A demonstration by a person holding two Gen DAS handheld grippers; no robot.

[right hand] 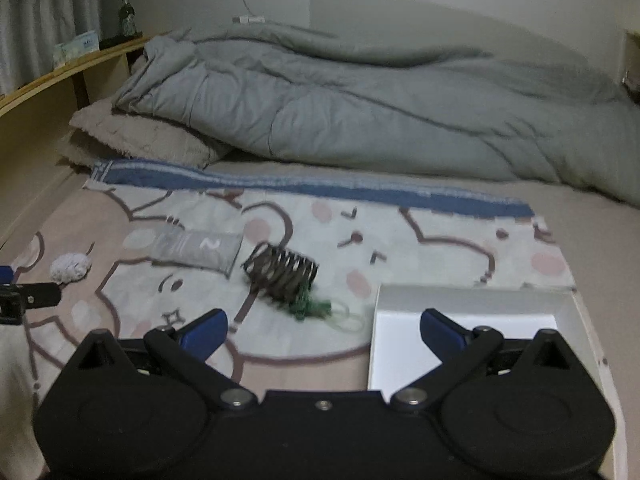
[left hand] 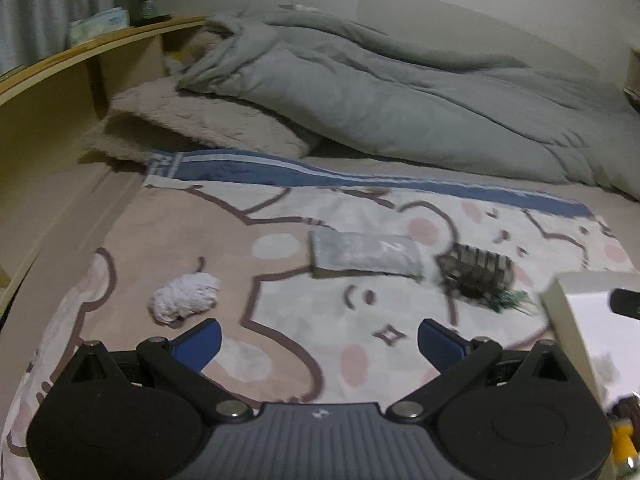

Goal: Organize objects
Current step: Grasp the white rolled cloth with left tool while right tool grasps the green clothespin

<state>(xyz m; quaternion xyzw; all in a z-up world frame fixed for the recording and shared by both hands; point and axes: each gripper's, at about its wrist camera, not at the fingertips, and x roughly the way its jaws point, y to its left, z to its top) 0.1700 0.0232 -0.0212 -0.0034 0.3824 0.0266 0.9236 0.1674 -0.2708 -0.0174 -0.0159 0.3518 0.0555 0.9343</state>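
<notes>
Both our claws, left gripper [left hand: 318, 342] and right gripper [right hand: 324, 330], spread wide; the white box [right hand: 472, 300] is partly hidden behind ours, near the blanket's [right hand: 400, 240] right edge.

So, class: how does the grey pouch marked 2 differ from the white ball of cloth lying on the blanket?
The grey pouch is flat and oblong; the white ball of cloth is rounded and bunched. The pouch is larger and bears a printed 2; the ball is plain. Both lie loose on the cartoon blanket, untouched.

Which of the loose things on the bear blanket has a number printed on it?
The flat grey pouch, marked with a white 2. The white fluffy ball and the dark coil carry no number.
</notes>
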